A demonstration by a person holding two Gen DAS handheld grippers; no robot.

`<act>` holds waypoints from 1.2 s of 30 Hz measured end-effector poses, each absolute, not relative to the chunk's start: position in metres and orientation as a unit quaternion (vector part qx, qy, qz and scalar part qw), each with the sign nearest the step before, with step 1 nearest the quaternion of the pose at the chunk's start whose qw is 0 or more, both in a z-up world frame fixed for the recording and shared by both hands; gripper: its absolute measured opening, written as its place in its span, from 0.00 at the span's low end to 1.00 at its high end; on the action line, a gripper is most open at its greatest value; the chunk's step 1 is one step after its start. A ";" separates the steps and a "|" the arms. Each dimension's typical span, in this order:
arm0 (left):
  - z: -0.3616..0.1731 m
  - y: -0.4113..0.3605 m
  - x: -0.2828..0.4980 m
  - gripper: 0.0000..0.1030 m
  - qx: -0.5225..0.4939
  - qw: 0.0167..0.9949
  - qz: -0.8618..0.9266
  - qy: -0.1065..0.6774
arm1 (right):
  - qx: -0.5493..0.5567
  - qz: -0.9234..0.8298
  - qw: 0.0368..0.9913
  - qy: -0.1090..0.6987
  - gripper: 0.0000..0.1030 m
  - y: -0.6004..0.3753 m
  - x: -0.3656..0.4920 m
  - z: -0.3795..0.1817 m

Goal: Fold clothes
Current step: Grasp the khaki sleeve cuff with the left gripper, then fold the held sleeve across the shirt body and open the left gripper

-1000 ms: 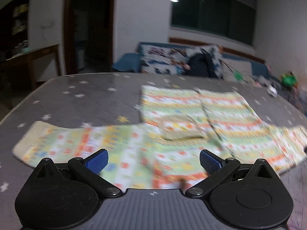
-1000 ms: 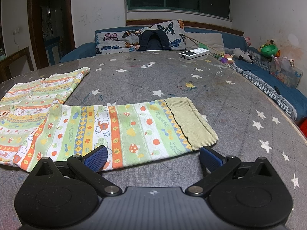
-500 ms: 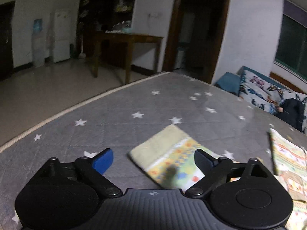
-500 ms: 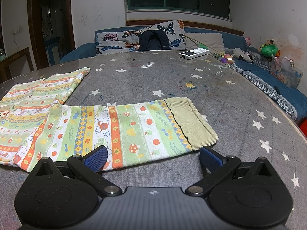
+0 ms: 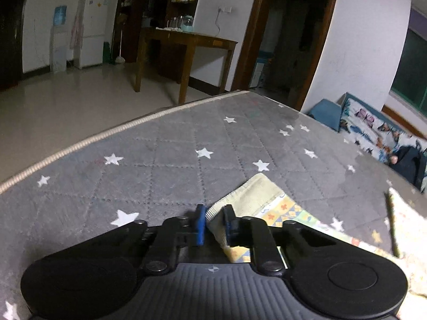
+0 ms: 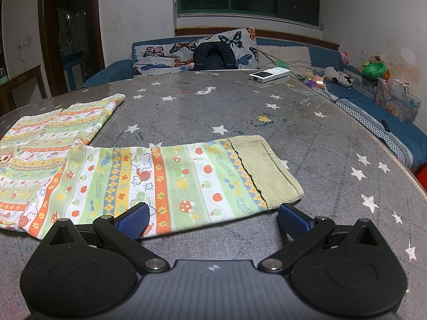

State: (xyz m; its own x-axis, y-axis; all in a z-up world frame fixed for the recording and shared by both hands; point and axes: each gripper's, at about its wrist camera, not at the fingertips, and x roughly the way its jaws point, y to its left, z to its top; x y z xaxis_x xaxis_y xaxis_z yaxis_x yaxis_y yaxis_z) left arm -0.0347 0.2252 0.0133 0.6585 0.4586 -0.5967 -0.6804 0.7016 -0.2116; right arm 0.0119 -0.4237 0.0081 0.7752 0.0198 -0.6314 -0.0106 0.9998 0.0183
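A child's striped patterned top lies flat on the grey star-print mattress (image 6: 307, 122). Its right sleeve (image 6: 173, 178), with a ribbed olive cuff (image 6: 264, 170), stretches across the right wrist view. My right gripper (image 6: 212, 220) is open and empty, just short of that sleeve's near edge. In the left wrist view the other sleeve (image 5: 280, 208) ends in a pale ribbed cuff (image 5: 253, 194). My left gripper (image 5: 213, 224) is shut on the corner of that cuff.
The mattress edge (image 5: 80, 144) runs close on the left, with floor and a wooden table (image 5: 186, 45) beyond. A white remote-like device (image 6: 269, 74) lies at the far side. A sofa with butterfly cushions (image 6: 192, 50) and toys (image 6: 373, 69) lines the back and right.
My left gripper swung left from the body of the top to the left sleeve's cuff and closed on its corner. The right gripper has not moved.
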 end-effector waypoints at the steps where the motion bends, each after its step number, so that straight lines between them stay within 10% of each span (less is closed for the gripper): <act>1: 0.015 0.226 -0.034 0.13 -0.217 0.886 0.320 0.257 | 0.007 0.008 0.942 0.335 1.00 -0.424 0.012 0.008; 23: 0.128 0.052 0.012 0.10 -0.269 0.945 -0.067 0.174 | 0.007 0.008 0.942 0.335 1.00 -0.423 0.012 0.008; 36: 0.083 -0.067 0.043 0.14 -0.235 0.913 -0.223 0.248 | 0.007 0.008 0.942 0.335 1.00 -0.423 0.011 0.009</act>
State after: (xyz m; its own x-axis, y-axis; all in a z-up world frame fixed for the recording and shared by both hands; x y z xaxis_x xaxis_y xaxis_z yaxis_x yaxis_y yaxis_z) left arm 0.0427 -0.0667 0.0832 0.7769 -0.5248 -0.3479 0.2911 0.7893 -0.5406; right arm 0.0109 -0.4234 0.0088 0.7753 0.0203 -0.6313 -0.0104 0.9998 0.0195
